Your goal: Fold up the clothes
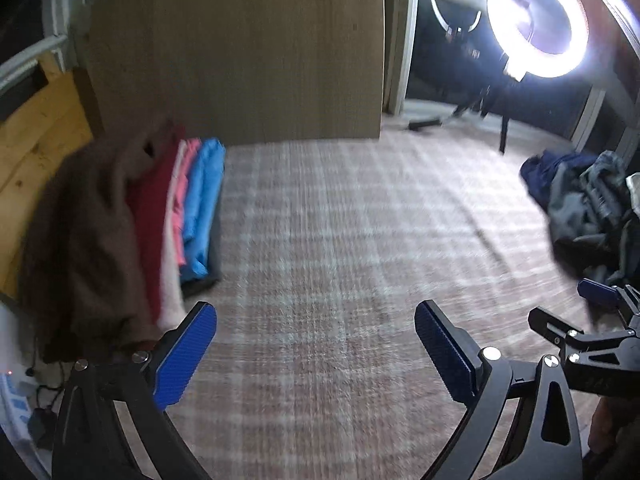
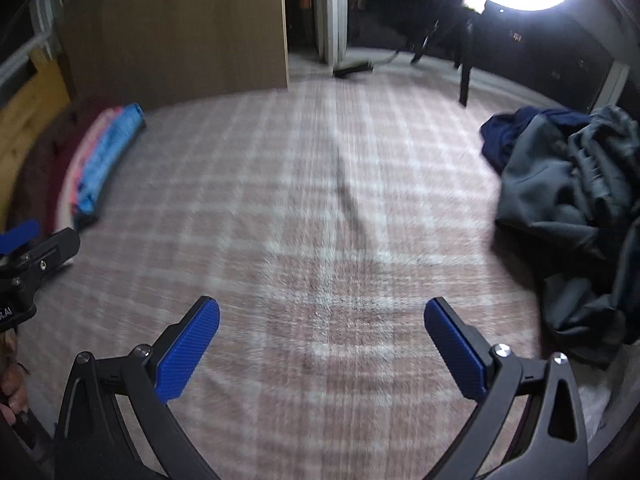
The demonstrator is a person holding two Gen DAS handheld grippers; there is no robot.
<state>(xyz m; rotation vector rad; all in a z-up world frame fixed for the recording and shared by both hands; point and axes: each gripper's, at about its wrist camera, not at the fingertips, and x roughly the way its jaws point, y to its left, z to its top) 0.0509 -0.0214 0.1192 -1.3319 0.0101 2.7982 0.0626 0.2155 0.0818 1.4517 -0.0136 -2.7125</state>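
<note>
Plaid bed [image 2: 320,208], folded stack [image 1: 172,216], unfolded heap [image 2: 568,208]

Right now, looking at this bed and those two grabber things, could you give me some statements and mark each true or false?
1. Both grippers, left and right, are open and empty. True.
2. The folded stack lies at the left. True.
3. The unfolded pile is bright yellow. False: dark grey and navy.
4. The ring light is off. False: it glows brightly.
5. A shirt lies spread on the plaid blanket between the fingers. False: only blanket.
</note>
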